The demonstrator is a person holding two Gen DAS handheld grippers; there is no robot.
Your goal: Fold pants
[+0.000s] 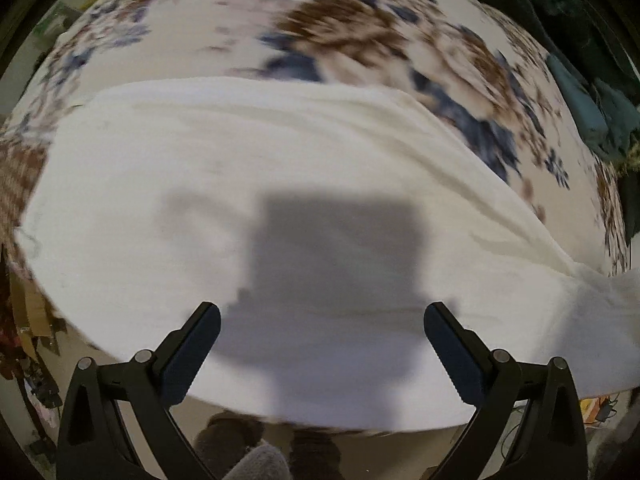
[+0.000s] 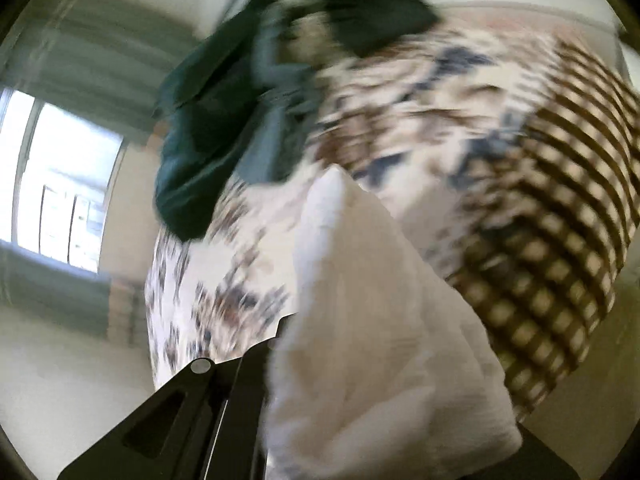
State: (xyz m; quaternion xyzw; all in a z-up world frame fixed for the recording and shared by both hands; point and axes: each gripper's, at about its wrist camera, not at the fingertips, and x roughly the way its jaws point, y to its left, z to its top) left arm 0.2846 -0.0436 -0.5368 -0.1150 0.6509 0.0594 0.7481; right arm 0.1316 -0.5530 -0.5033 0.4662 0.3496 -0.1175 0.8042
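Observation:
The white pants lie spread across a floral bedspread in the left wrist view, reaching the bed's near edge. My left gripper is open and empty just above the cloth near that edge, and its shadow falls on the pants. In the right wrist view the frame is blurred. My right gripper is shut on a bunch of the white pants, which drapes over the jaws and hides the right finger. The left finger shows beside the cloth.
A pile of dark green clothes sits on the bed's far side, also at the right of the left wrist view. A window with curtains is at the left. The floor and clutter lie below the bed edge.

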